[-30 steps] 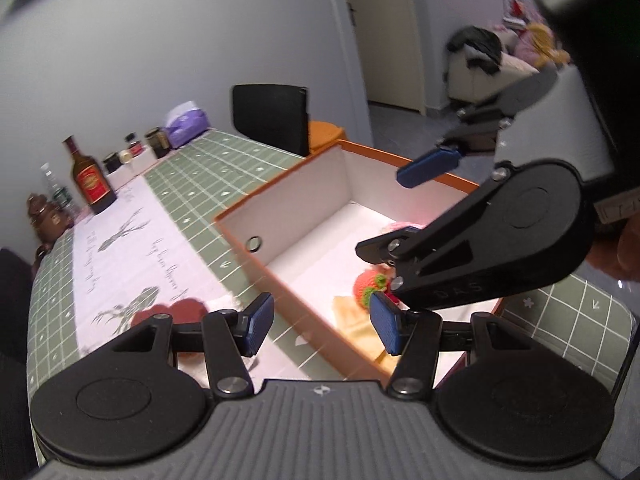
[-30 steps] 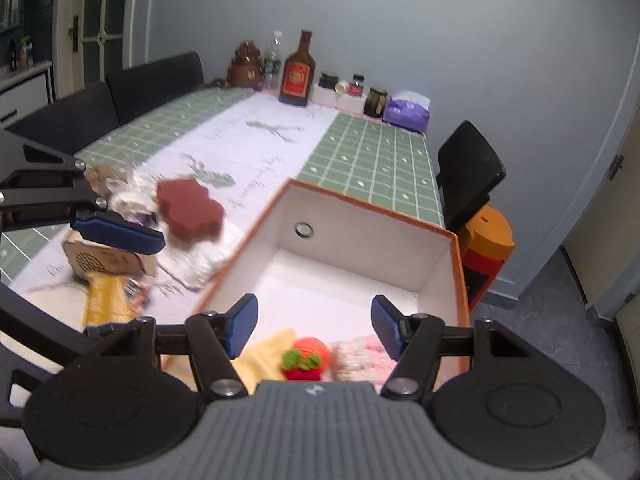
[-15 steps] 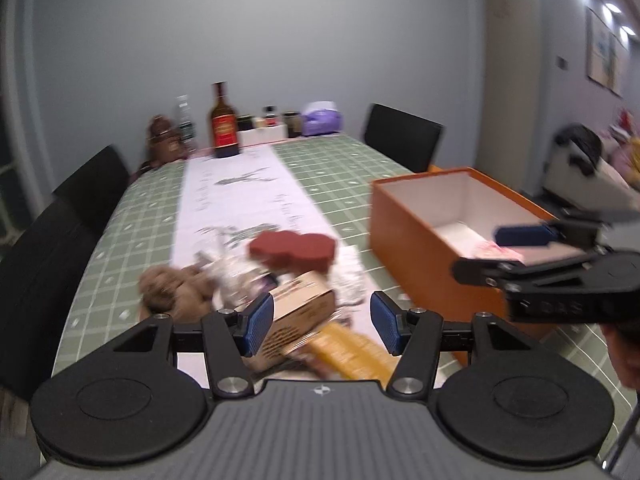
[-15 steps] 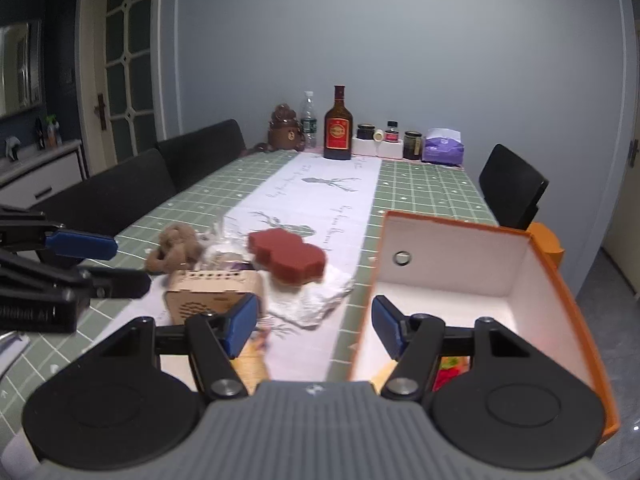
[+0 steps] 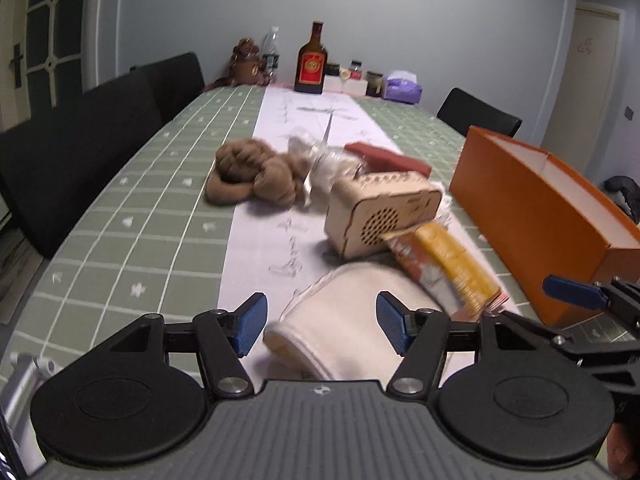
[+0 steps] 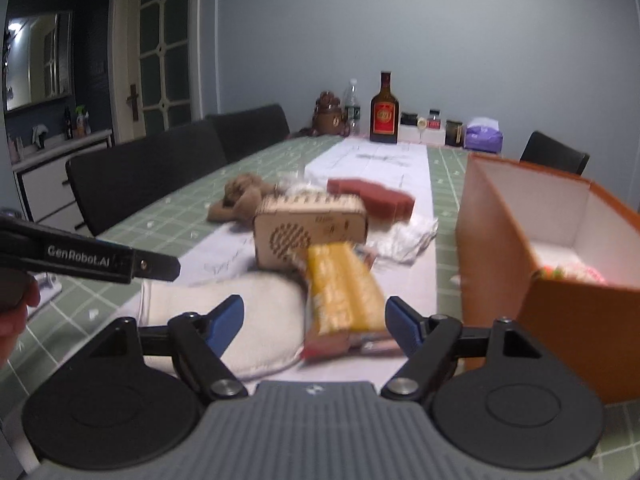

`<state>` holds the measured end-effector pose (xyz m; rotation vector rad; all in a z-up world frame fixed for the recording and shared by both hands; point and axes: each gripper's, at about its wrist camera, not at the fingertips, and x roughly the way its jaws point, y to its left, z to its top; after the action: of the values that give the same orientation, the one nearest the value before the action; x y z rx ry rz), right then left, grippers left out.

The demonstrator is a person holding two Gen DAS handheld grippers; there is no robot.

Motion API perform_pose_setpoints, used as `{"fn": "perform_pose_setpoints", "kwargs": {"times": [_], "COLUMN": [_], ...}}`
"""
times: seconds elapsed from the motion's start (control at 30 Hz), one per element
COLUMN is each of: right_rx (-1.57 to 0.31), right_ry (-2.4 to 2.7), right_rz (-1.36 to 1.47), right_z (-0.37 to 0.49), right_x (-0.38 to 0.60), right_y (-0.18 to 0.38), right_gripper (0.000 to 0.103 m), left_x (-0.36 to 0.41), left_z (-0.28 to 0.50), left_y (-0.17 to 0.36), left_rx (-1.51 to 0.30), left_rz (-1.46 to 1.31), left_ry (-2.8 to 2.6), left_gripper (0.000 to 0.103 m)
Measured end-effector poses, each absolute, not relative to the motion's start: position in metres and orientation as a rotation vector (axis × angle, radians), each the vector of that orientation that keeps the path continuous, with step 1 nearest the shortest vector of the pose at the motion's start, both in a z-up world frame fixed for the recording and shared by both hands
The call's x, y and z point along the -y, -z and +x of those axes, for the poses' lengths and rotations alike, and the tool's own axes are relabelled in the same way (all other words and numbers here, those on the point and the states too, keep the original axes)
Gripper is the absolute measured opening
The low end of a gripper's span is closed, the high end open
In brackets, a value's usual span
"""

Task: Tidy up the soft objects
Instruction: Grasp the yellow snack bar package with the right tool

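Black grippers (image 5: 318, 322), blue-padded jaws, silver screws

Both my wrist cameras sit low at the near end of the table, looking down its length.

My left wrist view rides just behind the left gripper (image 5: 318, 324) and faces the far wall, close over the white folded cloth (image 5: 352, 320), with the orange box (image 5: 536, 216) off to its right side. My right wrist view rides behind the right gripper (image 6: 316, 322), set a little further right and nearer the box (image 6: 560, 280), so I see into it. Both views share the cloth (image 6: 248, 312), the yellow packet (image 5: 448, 264) (image 6: 344, 292), the wooden perforated box (image 5: 380, 212) (image 6: 308, 228) and the bottle (image 5: 311, 65) (image 6: 385, 112) at the far end.
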<state>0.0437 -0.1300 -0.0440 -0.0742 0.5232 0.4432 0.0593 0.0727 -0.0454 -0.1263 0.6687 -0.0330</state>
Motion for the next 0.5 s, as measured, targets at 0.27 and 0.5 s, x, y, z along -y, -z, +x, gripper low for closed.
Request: {"fn": "perform_pose_setpoints", "kwargs": {"times": [0.27, 0.5], "right_rx": [-0.597, -0.616], "right_ry": [-0.43, -0.392], "right_rz": [-0.134, -0.178], "right_z": [0.072, 0.111], "right_x": [0.12, 0.113], "right_y": [0.059, 0.064], "right_gripper": [0.077, 0.082], "left_x": [-0.085, -0.086], "left_z": [0.074, 0.086], "left_y": [0.069, 0.081], "left_rx": [-0.763, -0.82], "left_rz": [-0.066, -0.1], "left_ry": [0.057, 0.088], "left_gripper": [0.081, 0.082]}}
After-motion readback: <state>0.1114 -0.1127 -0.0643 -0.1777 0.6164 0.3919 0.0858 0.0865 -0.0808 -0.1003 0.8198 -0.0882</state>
